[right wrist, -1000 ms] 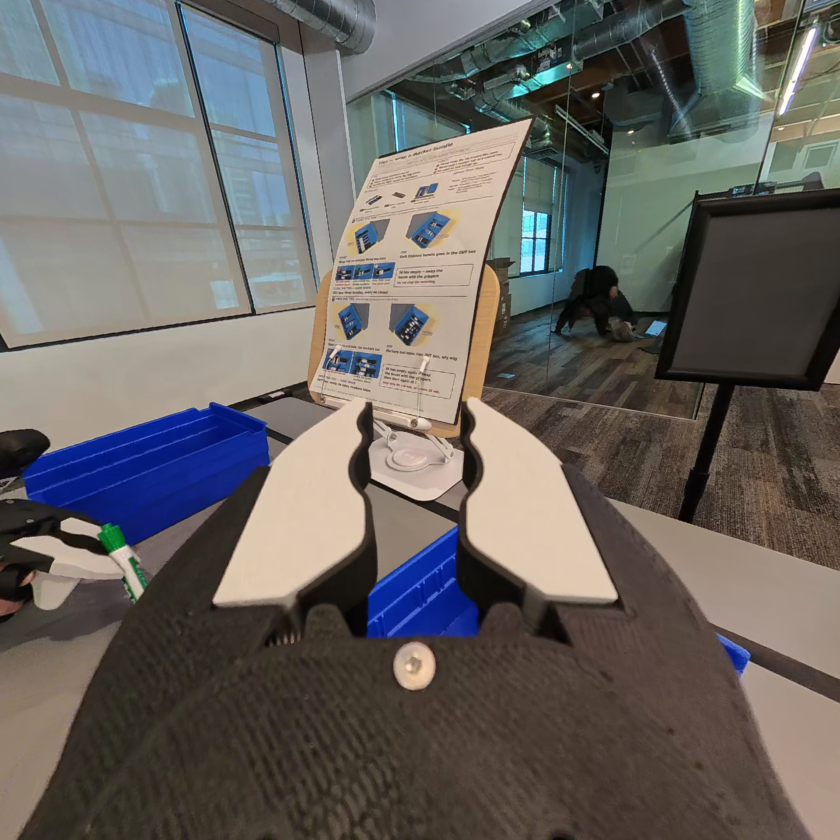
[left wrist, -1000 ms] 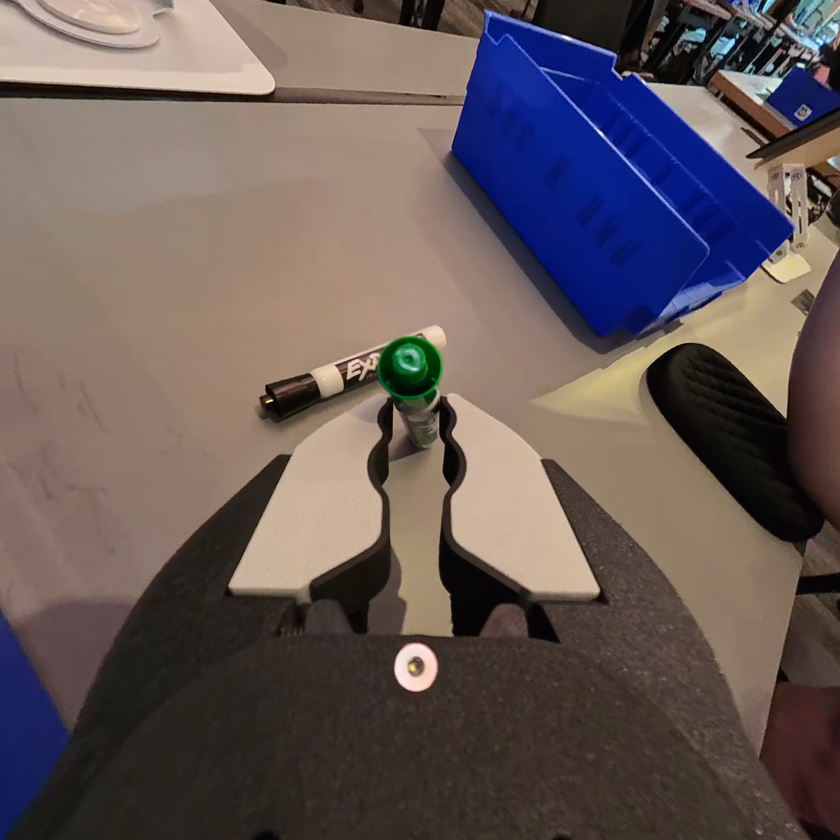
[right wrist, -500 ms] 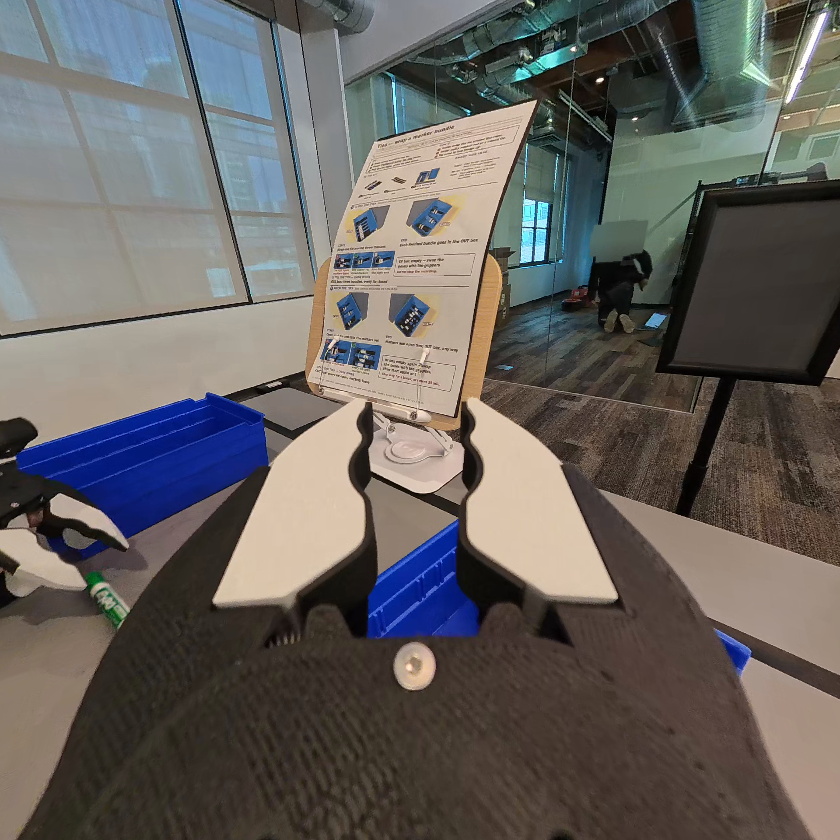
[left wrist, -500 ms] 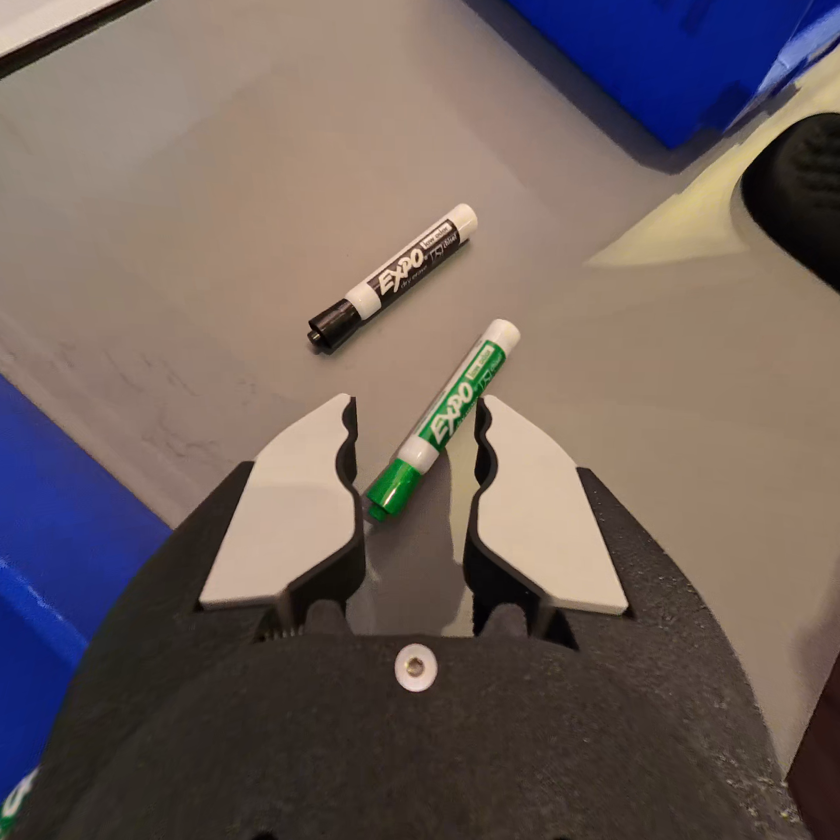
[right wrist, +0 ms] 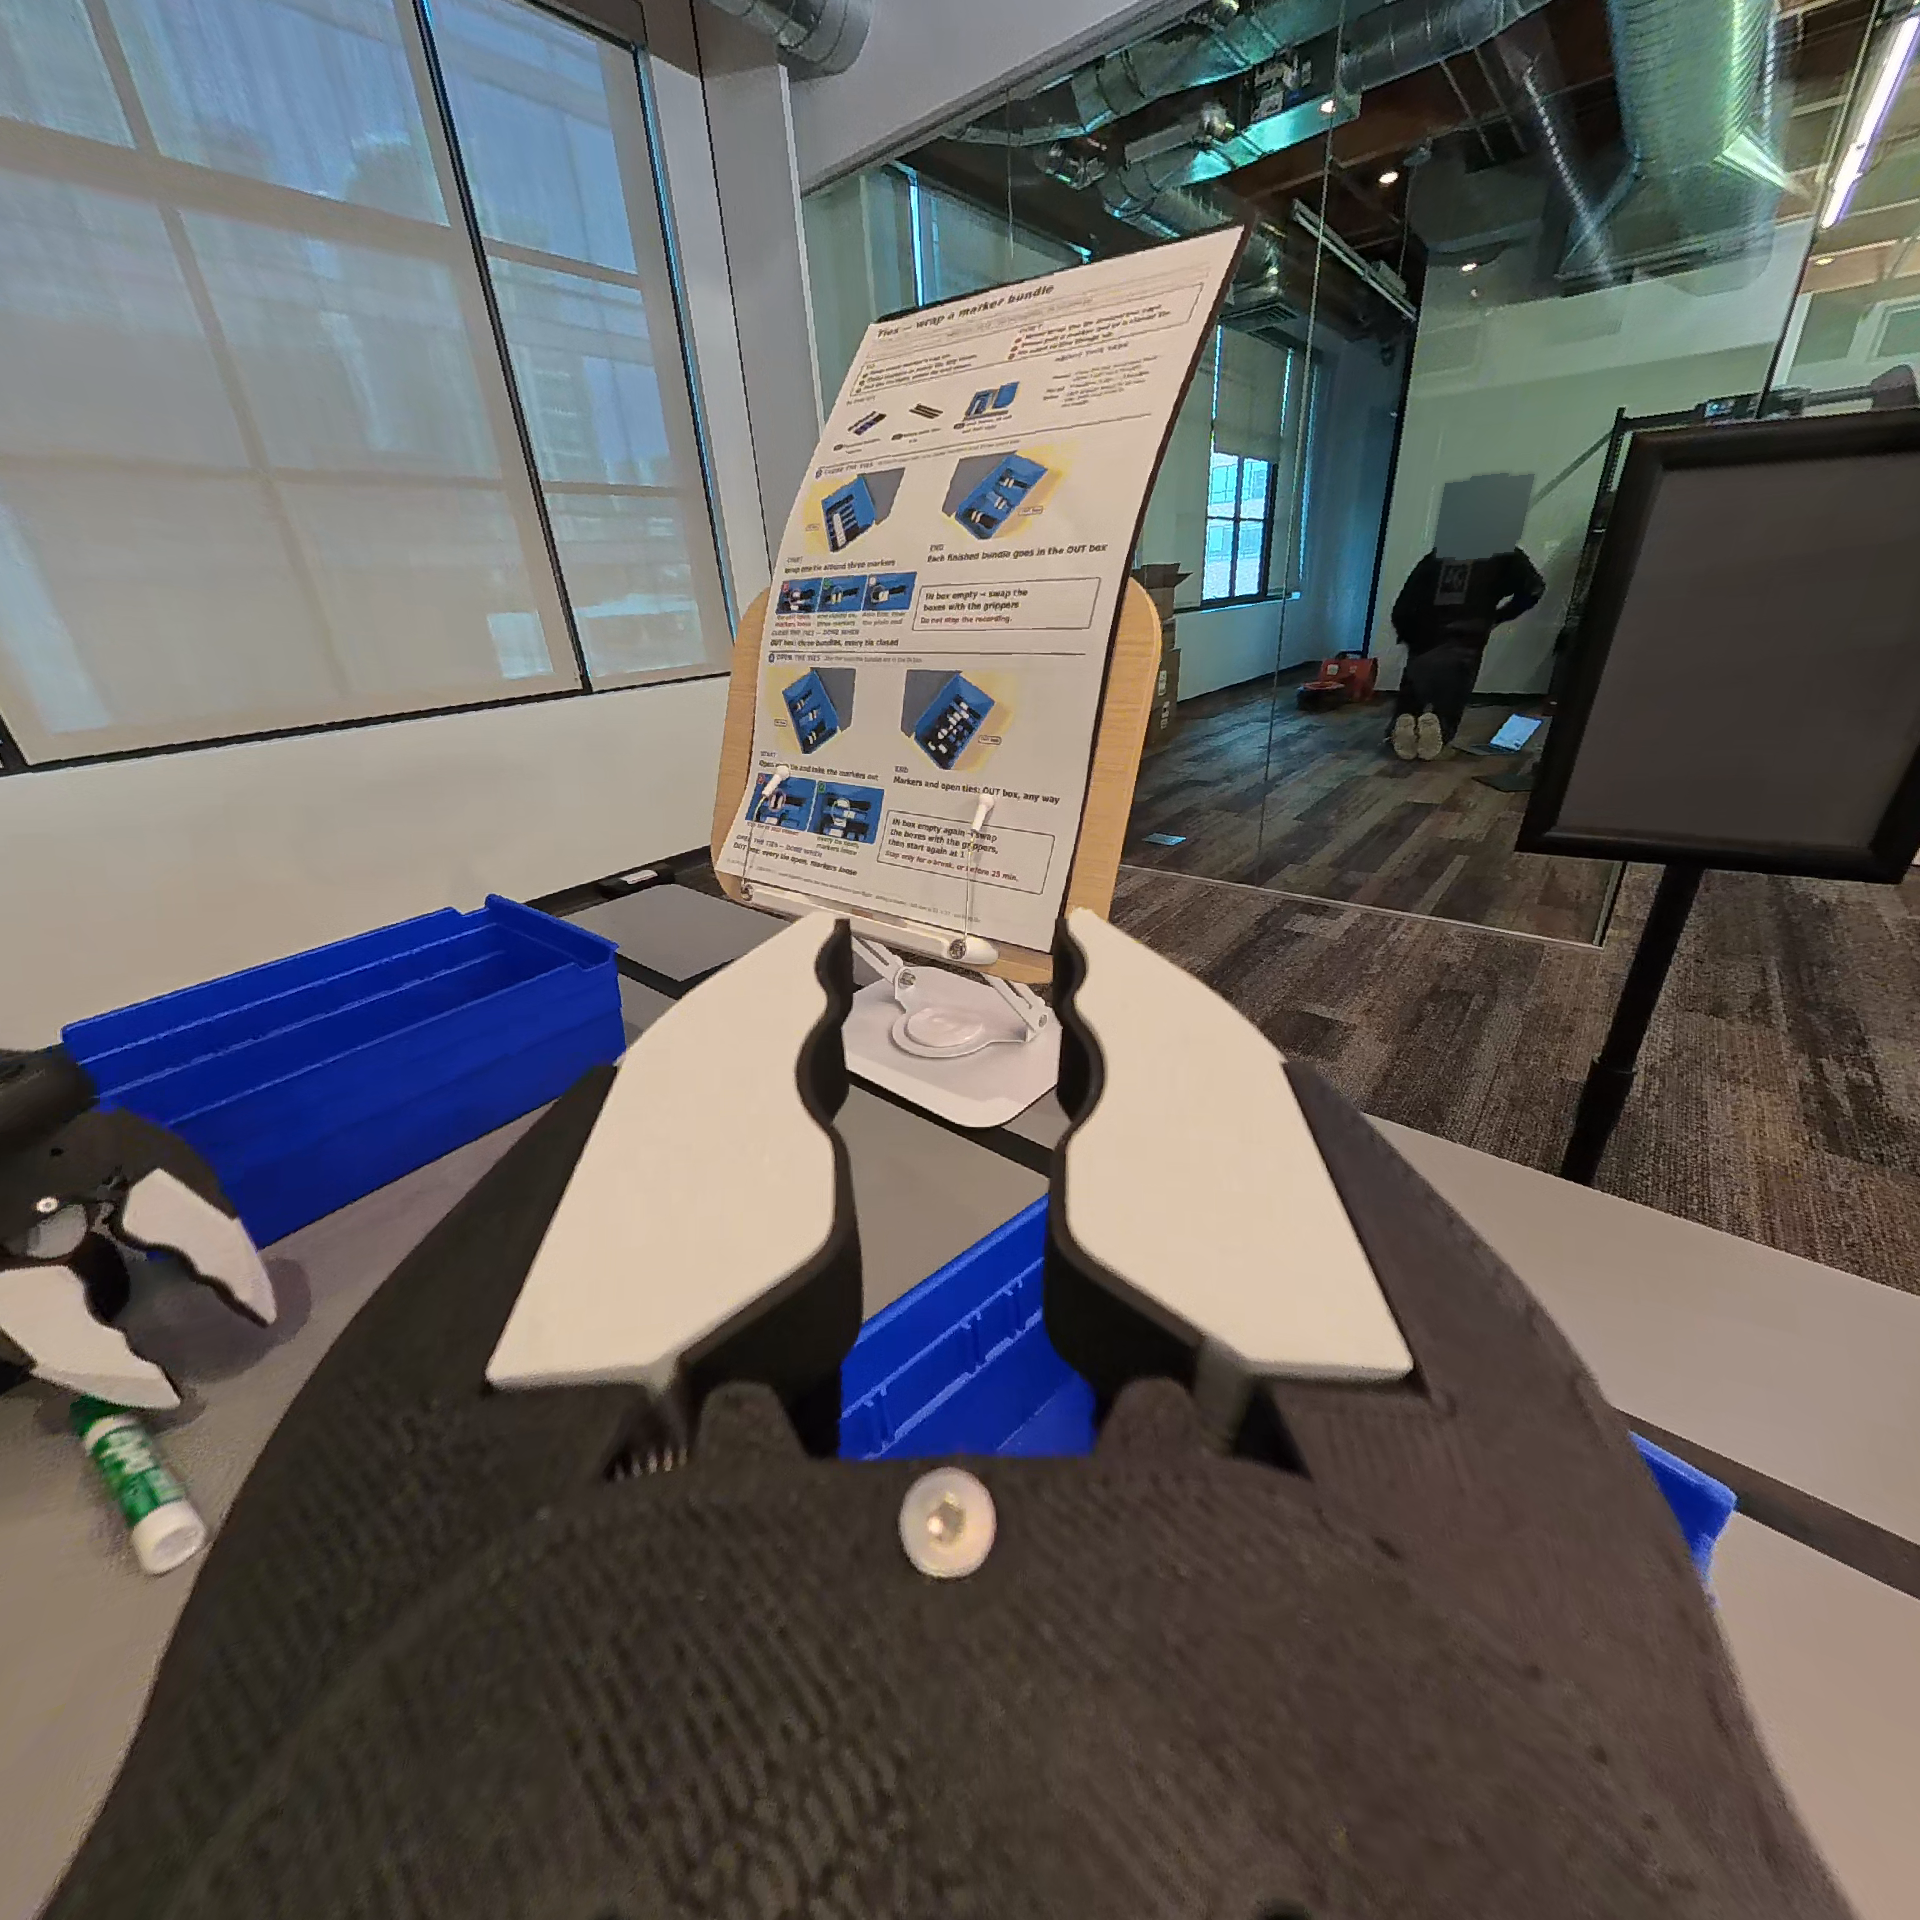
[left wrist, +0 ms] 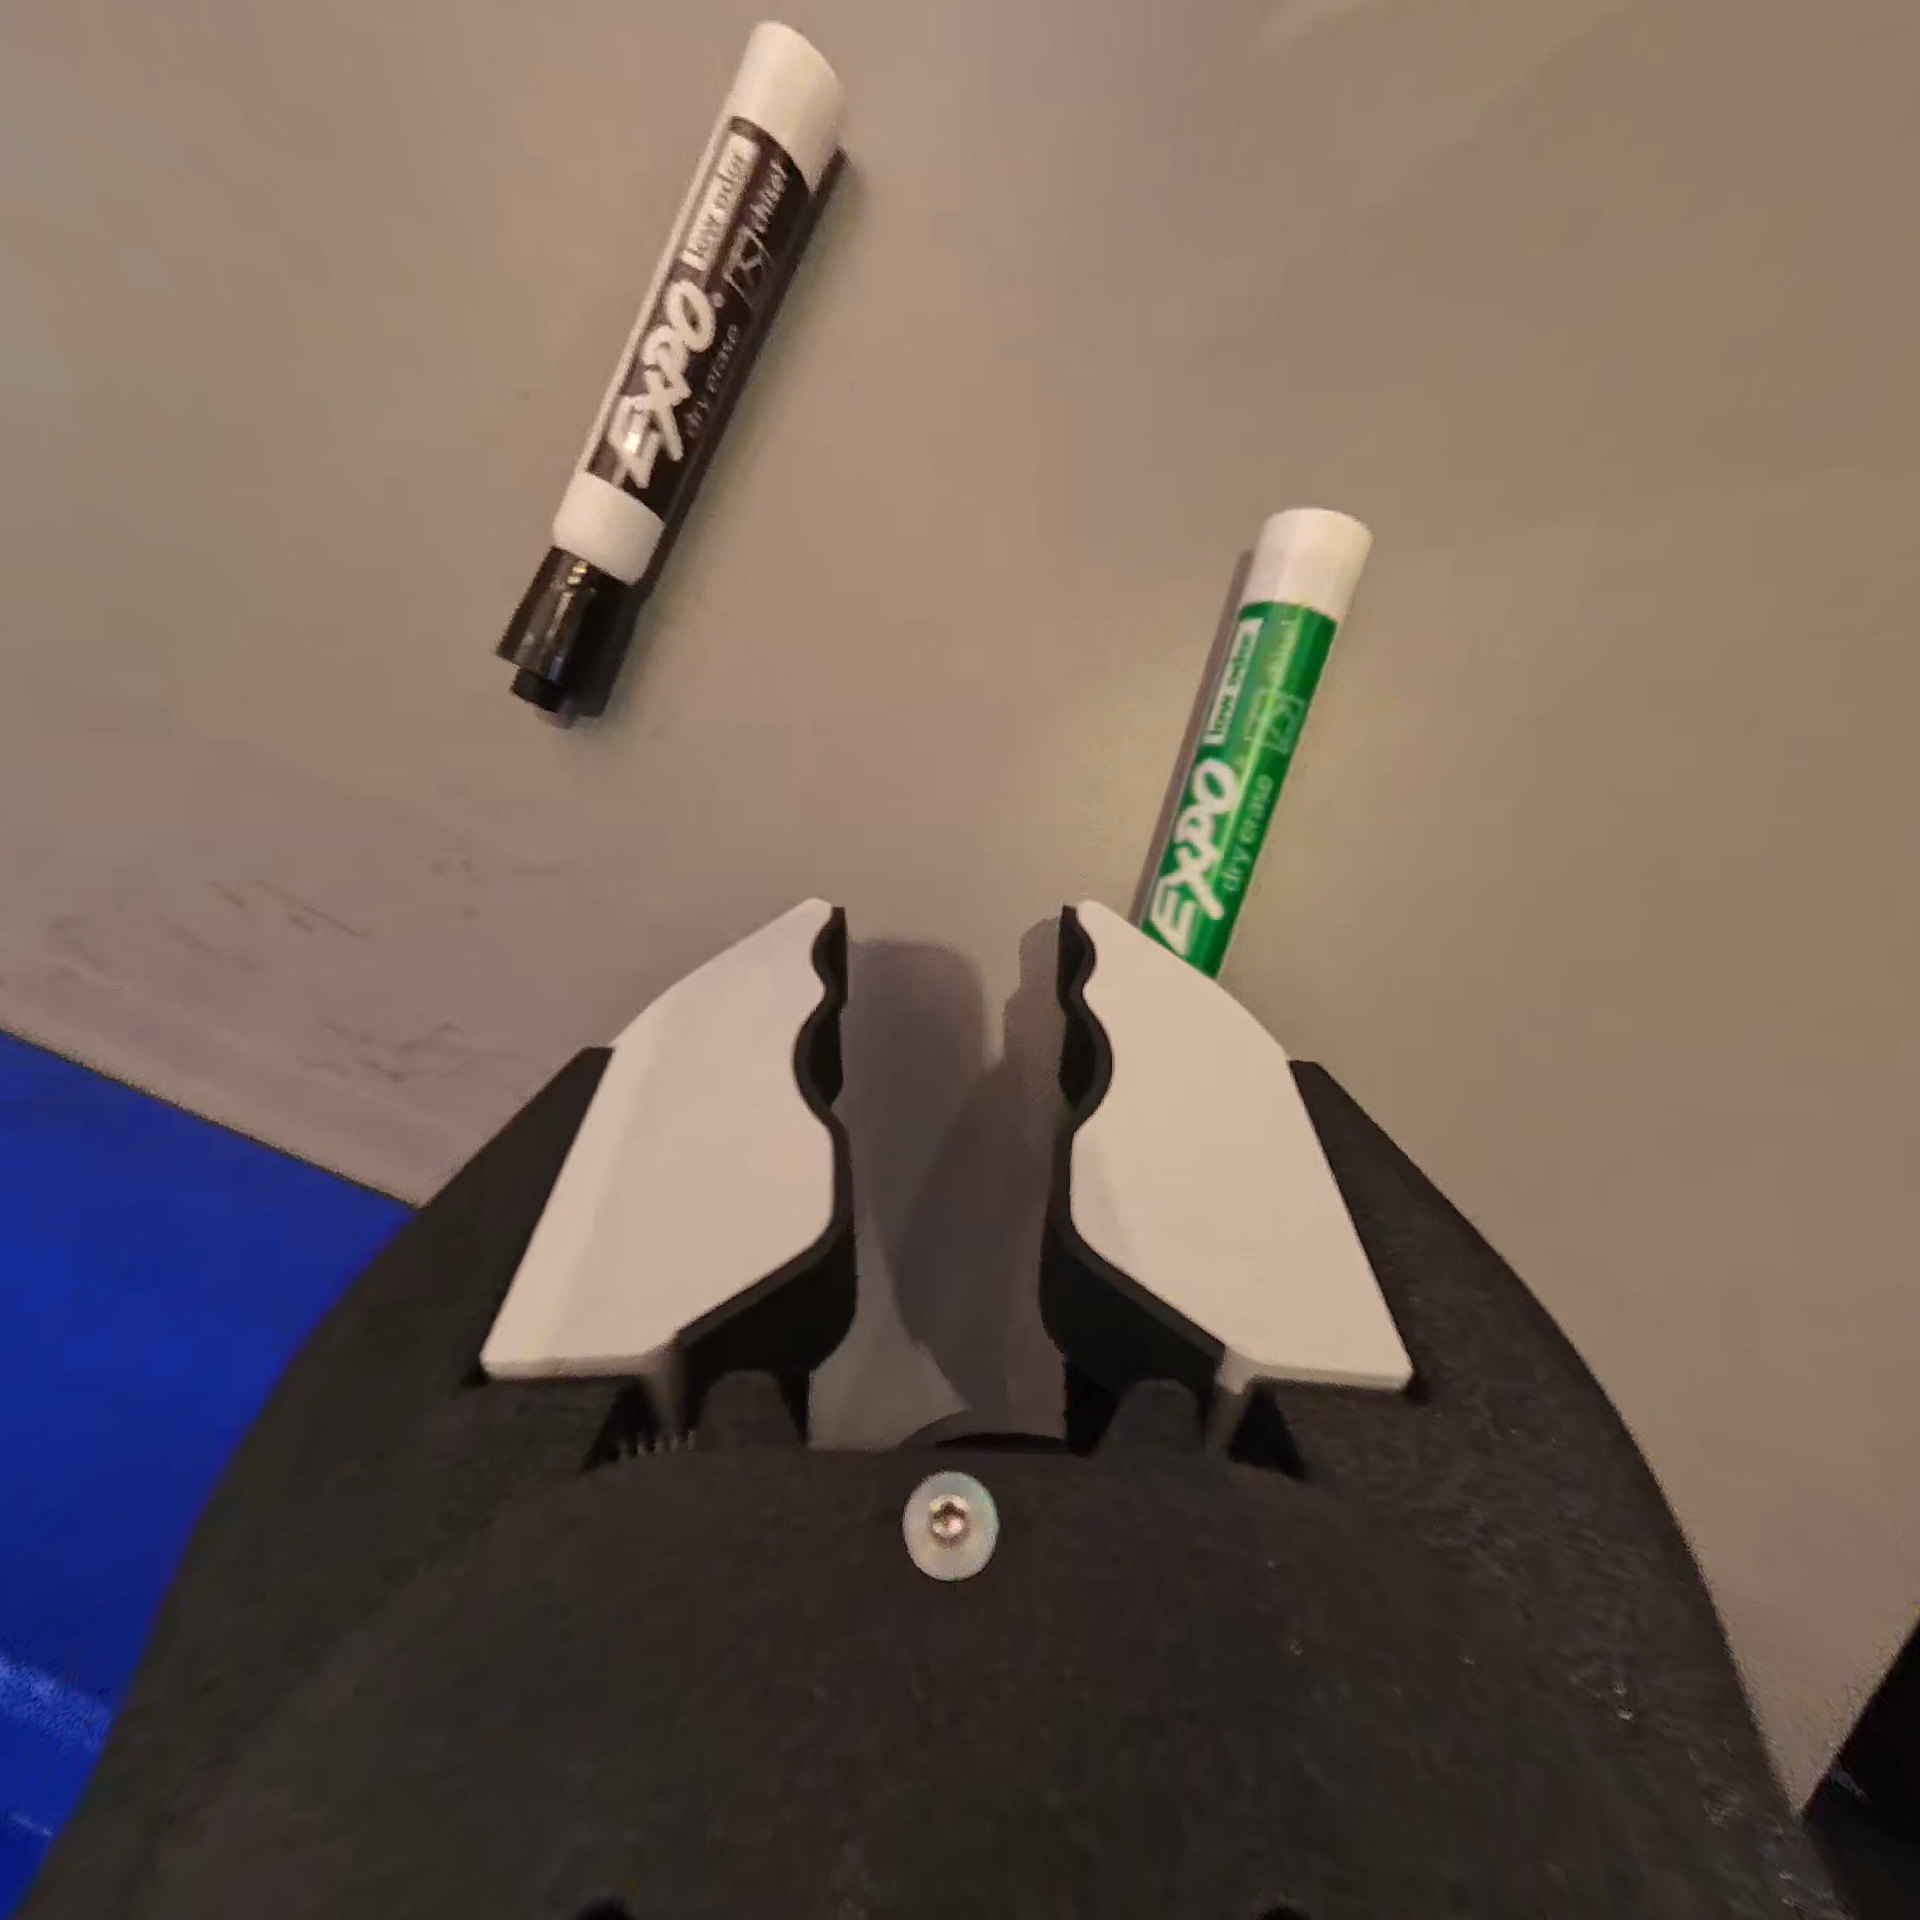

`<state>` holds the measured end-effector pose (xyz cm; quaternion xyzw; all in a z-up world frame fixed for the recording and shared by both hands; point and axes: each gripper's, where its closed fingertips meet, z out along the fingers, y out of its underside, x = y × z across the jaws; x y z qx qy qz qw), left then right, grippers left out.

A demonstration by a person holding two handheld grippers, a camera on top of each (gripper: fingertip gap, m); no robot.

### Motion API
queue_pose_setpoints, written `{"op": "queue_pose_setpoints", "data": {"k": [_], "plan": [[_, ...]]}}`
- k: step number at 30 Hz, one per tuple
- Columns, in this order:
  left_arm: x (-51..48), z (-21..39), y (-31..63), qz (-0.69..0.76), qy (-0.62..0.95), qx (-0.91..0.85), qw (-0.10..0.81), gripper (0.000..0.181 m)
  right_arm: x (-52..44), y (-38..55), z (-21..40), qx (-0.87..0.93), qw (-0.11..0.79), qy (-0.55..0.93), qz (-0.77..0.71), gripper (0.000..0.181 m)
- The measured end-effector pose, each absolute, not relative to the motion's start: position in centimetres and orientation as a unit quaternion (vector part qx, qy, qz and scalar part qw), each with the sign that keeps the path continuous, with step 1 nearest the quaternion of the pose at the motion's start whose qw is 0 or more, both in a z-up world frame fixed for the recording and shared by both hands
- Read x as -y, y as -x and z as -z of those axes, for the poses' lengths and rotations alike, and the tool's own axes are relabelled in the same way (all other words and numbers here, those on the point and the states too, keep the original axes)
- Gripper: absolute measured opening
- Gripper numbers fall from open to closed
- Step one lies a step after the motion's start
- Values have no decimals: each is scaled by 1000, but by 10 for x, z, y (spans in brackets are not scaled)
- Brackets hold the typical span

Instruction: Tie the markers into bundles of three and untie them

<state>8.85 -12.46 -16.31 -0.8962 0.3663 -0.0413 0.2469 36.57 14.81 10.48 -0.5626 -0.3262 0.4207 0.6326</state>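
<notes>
Grey desk (left wrist: 1039,468) fills your left wrist view, and your left gripper (left wrist: 951,920) hangs above it with its jaws parted and nothing between them. Two dry-erase markers lie flat on the desk, well apart from each other and roughly parallel, both angled up and to the right. Your black marker (left wrist: 681,358) lies up and to the left of the gripper, black cap toward you and white end away. Your green marker (left wrist: 1247,758) lies just to the right of the right finger, whose tip hides the marker's near end; whether they touch you cannot tell. A blue bin (left wrist: 156,1299) shows at the lower left edge of that view.

Your right gripper (right wrist: 951,930) is held up off the desk, released and empty, with a second blue bin (right wrist: 956,1340) seen below, between its fingers. Past its tips stands an instruction sheet (right wrist: 987,582) on a wooden stand (right wrist: 1127,727) with a white base. In this view your left gripper (right wrist: 197,1340) sits at the far left, the green marker (right wrist: 135,1475) on the desk under it, and an empty blue bin (right wrist: 343,1049) behind. A black-framed sign board (right wrist: 1766,644) stands on a pole at the right, and a person (right wrist: 1455,634) is far off beyond the glass wall
</notes>
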Motion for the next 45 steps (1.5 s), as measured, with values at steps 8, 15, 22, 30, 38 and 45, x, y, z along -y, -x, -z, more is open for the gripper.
{"op": "queue_pose_setpoints", "data": {"k": [8,15,22,30,38,45], "plan": [[138,138,-130,176,882,-349,264,33,-150,-371,-104,319,633,563,-426,37],[196,172,-149,110,859,-466,181,48,-152,-364,-102,324,626,565,-429,38],[143,178,-139,55,852,-477,209,18,-146,-359,-103,335,625,563,-425,38],[63,178,-122,13,849,-489,201,18,-146,-363,-102,331,625,562,-429,38],[43,174,-112,-40,841,-507,183,20,-148,-365,-100,328,623,562,-434,38],[51,73,-90,-10,848,-423,318,35,-149,-362,-102,332,623,561,-433,38]]}}
